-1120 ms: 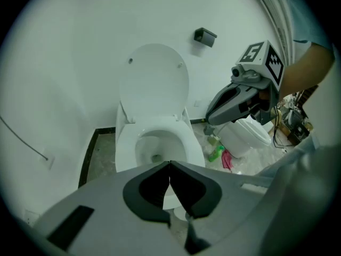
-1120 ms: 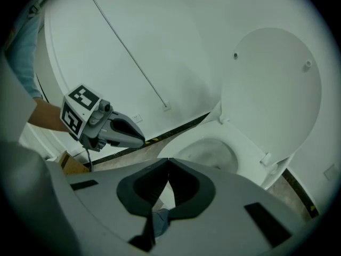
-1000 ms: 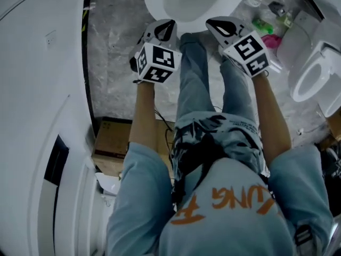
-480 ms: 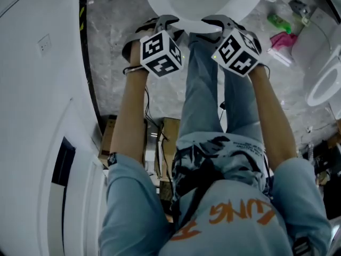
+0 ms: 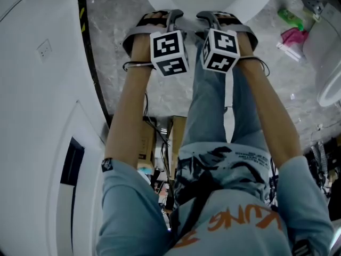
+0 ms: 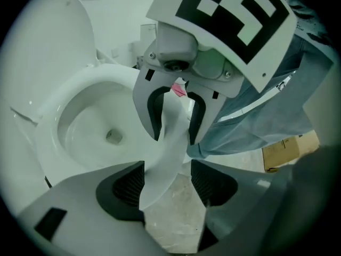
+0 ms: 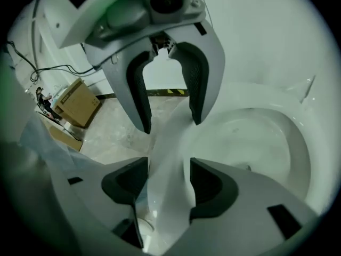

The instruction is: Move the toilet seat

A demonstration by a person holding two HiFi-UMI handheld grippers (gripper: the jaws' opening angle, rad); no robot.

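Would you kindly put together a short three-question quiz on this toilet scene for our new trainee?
1. True or false: the left gripper is clamped shut on the toilet seat.
2. What passes between the jaws of the right gripper? A) a brush B) the toilet seat's front edge C) a towel
3. In the head view, does the green bottle lie toward the picture's left or right?

Key:
1. False. Its jaws stand open astride the seat's edge, having just been opening.
2. B. These jaws have also just been opening, and their pads do not press the seat.
3. Right.
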